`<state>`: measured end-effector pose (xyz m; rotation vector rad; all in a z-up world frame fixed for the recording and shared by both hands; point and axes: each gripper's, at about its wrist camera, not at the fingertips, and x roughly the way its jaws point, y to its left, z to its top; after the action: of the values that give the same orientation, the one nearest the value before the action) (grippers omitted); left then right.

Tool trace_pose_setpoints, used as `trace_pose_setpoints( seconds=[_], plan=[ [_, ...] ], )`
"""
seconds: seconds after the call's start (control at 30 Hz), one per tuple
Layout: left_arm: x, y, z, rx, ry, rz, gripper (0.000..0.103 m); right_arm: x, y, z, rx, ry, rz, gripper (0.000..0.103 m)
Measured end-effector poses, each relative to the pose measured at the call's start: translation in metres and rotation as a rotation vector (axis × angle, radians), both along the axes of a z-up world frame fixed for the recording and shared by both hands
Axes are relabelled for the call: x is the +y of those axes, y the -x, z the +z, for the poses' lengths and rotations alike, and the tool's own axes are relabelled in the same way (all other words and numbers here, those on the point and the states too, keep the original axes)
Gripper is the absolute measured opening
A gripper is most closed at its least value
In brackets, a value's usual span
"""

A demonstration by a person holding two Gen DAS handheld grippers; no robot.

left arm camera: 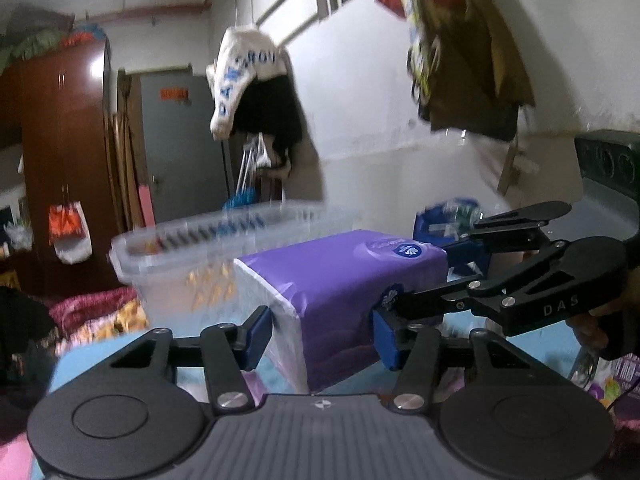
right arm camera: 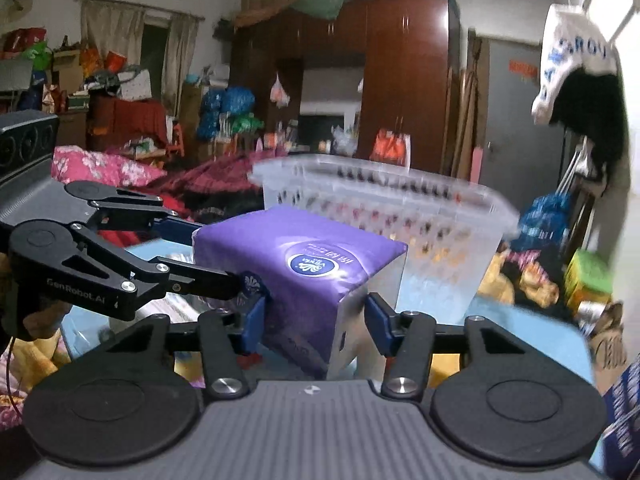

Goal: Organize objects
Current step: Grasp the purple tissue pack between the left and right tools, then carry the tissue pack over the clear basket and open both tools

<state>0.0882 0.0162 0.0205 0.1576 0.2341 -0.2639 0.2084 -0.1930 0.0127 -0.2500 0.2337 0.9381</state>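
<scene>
1. Purple-and-white plastic-wrapped pack of tissues (left arm camera: 340, 280), soft-sided block with a round blue brand mark on top. It sits between both grippers, apparently lifted clear of the counter, though its underside is hidden. The clear basket stands just behind it.

2. Left gripper (left arm camera: 322, 334), black linkage with blue pads. Its fingers (left arm camera: 258, 338) are set at middling width on either side of the pack's near end and appear to press its sides, so I judge it holding the pack.

3. Right gripper (right arm camera: 316, 324), same make. Its fingers (right arm camera: 254, 326) straddle another corner of the pack, pads against the wrapping. The two tools meet the pack from different sides, probably because it is bulky and soft and one pinch would let it sag or swing.

4. Clear perforated plastic basket (left arm camera: 192, 252), rectangular with a rolled rim, motion-blurred. It is the likely destination, so the pack needs to clear the rim.

5. Light blue counter (right arm camera: 532, 332), carrying the basket. Bedding and loose packages lie around it.

6. White cloth with blue lettering (left arm camera: 244, 76), hanging overhead beside a dark garment.
</scene>
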Motion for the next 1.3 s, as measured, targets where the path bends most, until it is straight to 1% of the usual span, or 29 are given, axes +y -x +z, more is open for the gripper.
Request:
trace_pose_setpoints(
  seconds=[0.13, 0.27, 0.33, 0.4, 0.47, 0.53, 0.57, 0.67, 0.77, 0.8, 1.0, 1.03, 1.07, 1.1, 1.13, 1.17, 1.2, 1.23, 1.27, 1.3],
  plan=[
    [-0.003, 0.001, 0.039, -0.073, -0.012, -0.005, 0.057, -0.005, 0.004, 0.031, -0.049, -0.04, -0.004, 0.056],
    [0.0, -0.015, 0.088, -0.13, -0.031, 0.015, 0.057, 0.002, -0.004, 0.074, -0.097, -0.071, -0.009, 0.056],
    [0.008, -0.033, 0.105, -0.127, -0.014, 0.025, 0.057, 0.01, -0.017, 0.097, -0.105, -0.085, -0.008, 0.056],
    [0.018, -0.06, 0.115, -0.097, -0.003, 0.034, 0.057, 0.023, -0.036, 0.113, -0.1, -0.085, -0.006, 0.056],
    [0.03, -0.092, 0.115, -0.037, 0.029, 0.039, 0.057, 0.039, -0.056, 0.12, -0.08, -0.065, -0.012, 0.056],
    [0.039, -0.12, 0.107, 0.01, 0.057, 0.055, 0.057, 0.054, -0.079, 0.119, -0.044, -0.044, -0.033, 0.056],
    [0.043, -0.137, 0.1, 0.046, 0.063, 0.067, 0.057, 0.062, -0.089, 0.116, -0.035, -0.028, -0.042, 0.056],
    [0.051, -0.17, 0.077, 0.123, 0.07, 0.1, 0.057, 0.086, -0.12, 0.097, 0.028, 0.019, -0.067, 0.056],
    [0.06, -0.188, 0.061, 0.173, 0.095, 0.131, 0.057, 0.105, -0.144, 0.074, 0.069, 0.069, -0.084, 0.056],
    [0.063, -0.193, 0.059, 0.185, 0.098, 0.141, 0.057, 0.108, -0.148, 0.07, 0.075, 0.074, -0.09, 0.056],
    [0.063, -0.204, 0.043, 0.231, 0.054, 0.186, 0.057, 0.124, -0.162, 0.052, 0.106, 0.134, -0.106, 0.052],
    [0.065, -0.202, 0.042, 0.224, 0.05, 0.194, 0.058, 0.124, -0.164, 0.049, 0.11, 0.142, -0.106, 0.052],
    [0.064, -0.2, 0.042, 0.209, 0.047, 0.207, 0.062, 0.119, -0.163, 0.046, 0.109, 0.151, -0.108, 0.052],
    [0.064, -0.195, 0.042, 0.197, 0.046, 0.223, 0.074, 0.117, -0.159, 0.044, 0.101, 0.157, -0.114, 0.052],
    [0.064, -0.189, 0.044, 0.175, 0.047, 0.231, 0.085, 0.114, -0.155, 0.043, 0.081, 0.151, -0.131, 0.056],
    [0.067, -0.18, 0.047, 0.14, 0.051, 0.239, 0.088, 0.109, -0.151, 0.044, 0.063, 0.146, -0.148, 0.071],
    [0.07, -0.171, 0.05, 0.11, 0.06, 0.253, 0.092, 0.104, -0.147, 0.045, 0.047, 0.139, -0.174, 0.081],
    [0.073, -0.16, 0.054, 0.082, 0.079, 0.266, 0.096, 0.098, -0.141, 0.047, 0.026, 0.127, -0.205, 0.099],
    [0.076, -0.147, 0.056, 0.059, 0.099, 0.259, 0.1, 0.091, -0.135, 0.049, 0.003, 0.105, -0.228, 0.103],
    [0.077, -0.131, 0.057, 0.042, 0.115, 0.243, 0.103, 0.081, -0.126, 0.052, -0.011, 0.076, -0.231, 0.103]
  ],
)
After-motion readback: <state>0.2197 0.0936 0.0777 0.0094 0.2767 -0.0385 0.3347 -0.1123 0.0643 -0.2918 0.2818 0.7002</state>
